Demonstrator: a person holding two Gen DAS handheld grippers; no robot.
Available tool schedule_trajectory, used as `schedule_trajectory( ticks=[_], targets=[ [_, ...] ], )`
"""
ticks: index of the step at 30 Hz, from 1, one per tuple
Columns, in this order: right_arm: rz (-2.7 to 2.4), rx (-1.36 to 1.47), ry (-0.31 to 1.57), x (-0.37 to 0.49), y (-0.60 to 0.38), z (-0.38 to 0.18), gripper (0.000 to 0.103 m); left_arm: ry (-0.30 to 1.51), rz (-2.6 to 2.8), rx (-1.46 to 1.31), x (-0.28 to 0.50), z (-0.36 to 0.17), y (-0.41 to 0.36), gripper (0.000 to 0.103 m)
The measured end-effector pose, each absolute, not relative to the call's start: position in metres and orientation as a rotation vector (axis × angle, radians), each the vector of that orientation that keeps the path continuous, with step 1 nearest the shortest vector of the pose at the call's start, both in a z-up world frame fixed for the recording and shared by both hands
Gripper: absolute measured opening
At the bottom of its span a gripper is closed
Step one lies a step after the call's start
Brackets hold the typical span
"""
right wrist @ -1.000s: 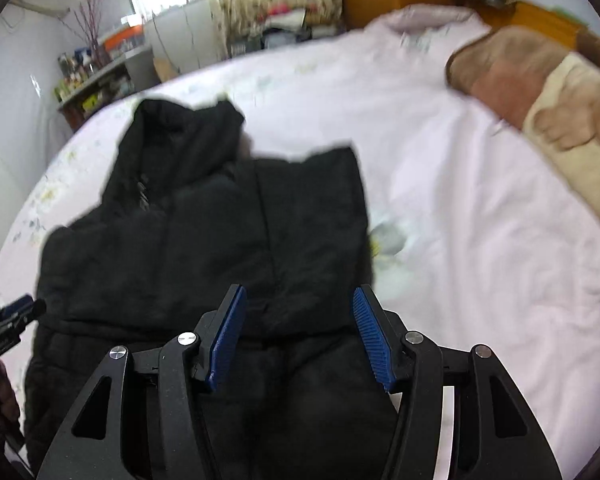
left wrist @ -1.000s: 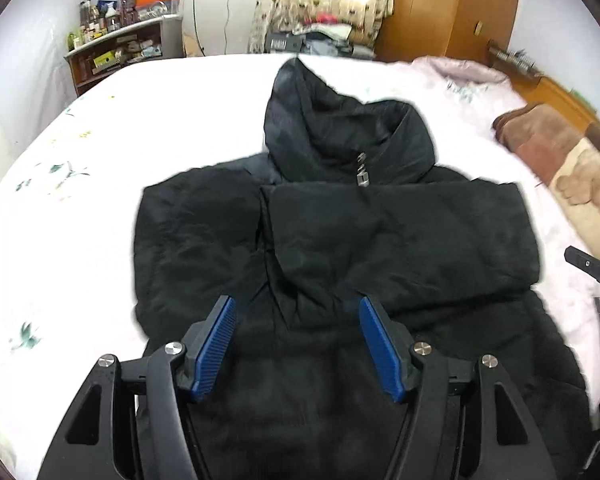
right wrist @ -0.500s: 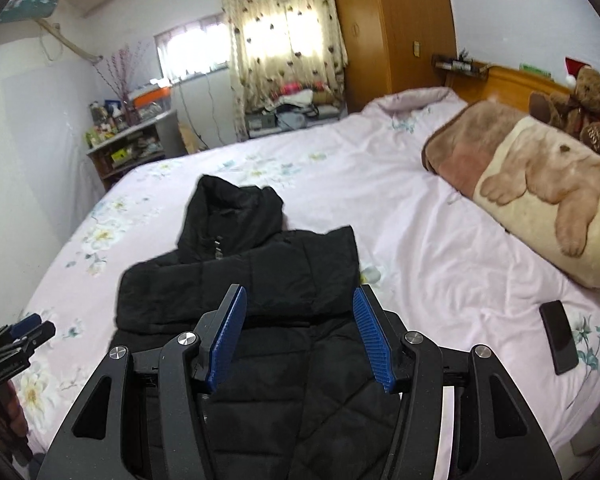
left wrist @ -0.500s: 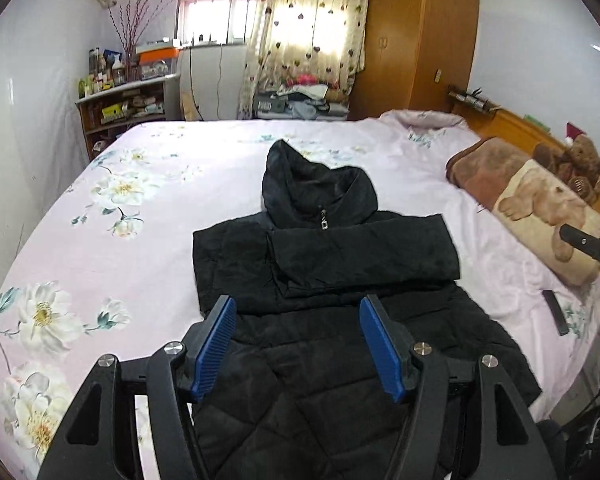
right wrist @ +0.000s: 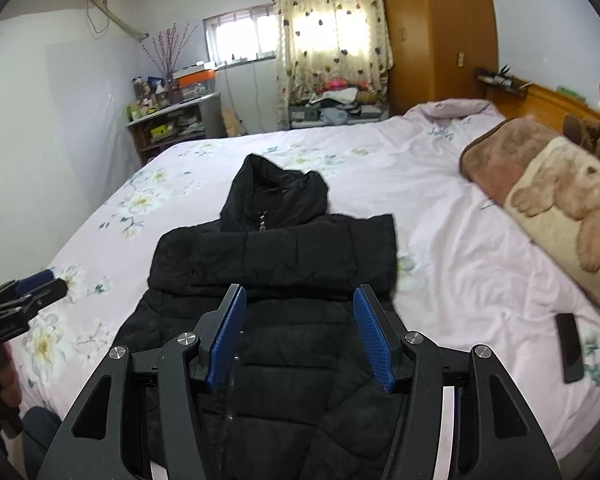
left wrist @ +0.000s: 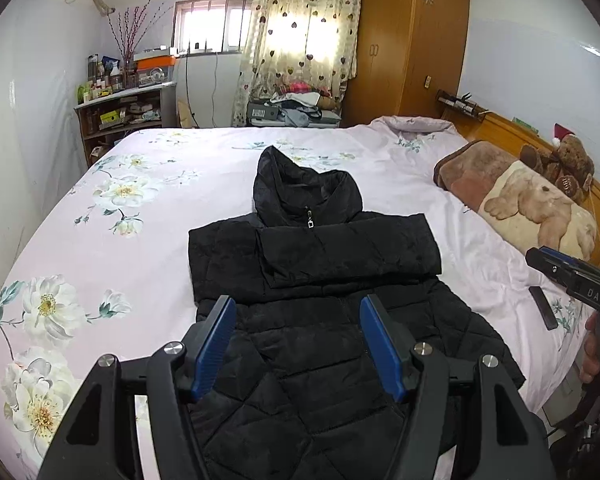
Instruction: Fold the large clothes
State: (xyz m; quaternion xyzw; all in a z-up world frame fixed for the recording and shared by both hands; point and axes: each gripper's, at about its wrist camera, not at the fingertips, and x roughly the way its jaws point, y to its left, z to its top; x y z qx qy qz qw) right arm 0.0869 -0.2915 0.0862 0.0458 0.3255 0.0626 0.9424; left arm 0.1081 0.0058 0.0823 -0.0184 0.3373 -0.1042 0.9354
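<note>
The black jacket [left wrist: 312,280] lies on the bed [left wrist: 112,248], its hem cut off below both grippers; left gripper [left wrist: 296,344] and right gripper [right wrist: 300,332] jaws gape empty

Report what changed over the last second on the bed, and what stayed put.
Both grippers pulled up and back from the black jacket: a second ago it filled each wrist view, now the whole bed and room show. The left gripper and right gripper stayed open and empty. The jacket lies as before, sleeves folded across its chest, hood flat; the phone has not moved.
</note>
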Motion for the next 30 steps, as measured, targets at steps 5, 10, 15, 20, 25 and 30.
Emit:
schedule_trajectory(
  ticks=[5, 10, 15, 20, 25, 30],
  targets=[
    [0.127, 0.101, 0.696, 0.117, -0.3, 0.066, 0.057, 0.724, -0.218, -0.032, 0.141, 0.066, -0.004, 0.067],
    [0.112, 0.108, 0.728, 0.166, -0.314, 0.043, 0.056, 0.726, -0.209, 0.021, 0.197, 0.049, -0.018, 0.067],
    [0.088, 0.135, 0.777, 0.236, -0.34, 0.01, 0.041, 0.715, -0.223, 0.024, 0.265, 0.026, -0.032, 0.065],
    [0.037, 0.133, 0.819, 0.3, -0.362, -0.021, 0.027, 0.787, -0.234, 0.057, 0.332, -0.017, -0.048, 0.056],
    [0.006, 0.136, 0.859, 0.35, -0.378, -0.051, 0.025, 0.863, -0.175, 0.069, 0.371, -0.07, -0.046, 0.052],
    [-0.046, 0.196, 0.912, 0.366, -0.394, -0.098, 0.026, 0.843, -0.181, 0.061, 0.365, -0.102, -0.042, 0.055]
  ],
)
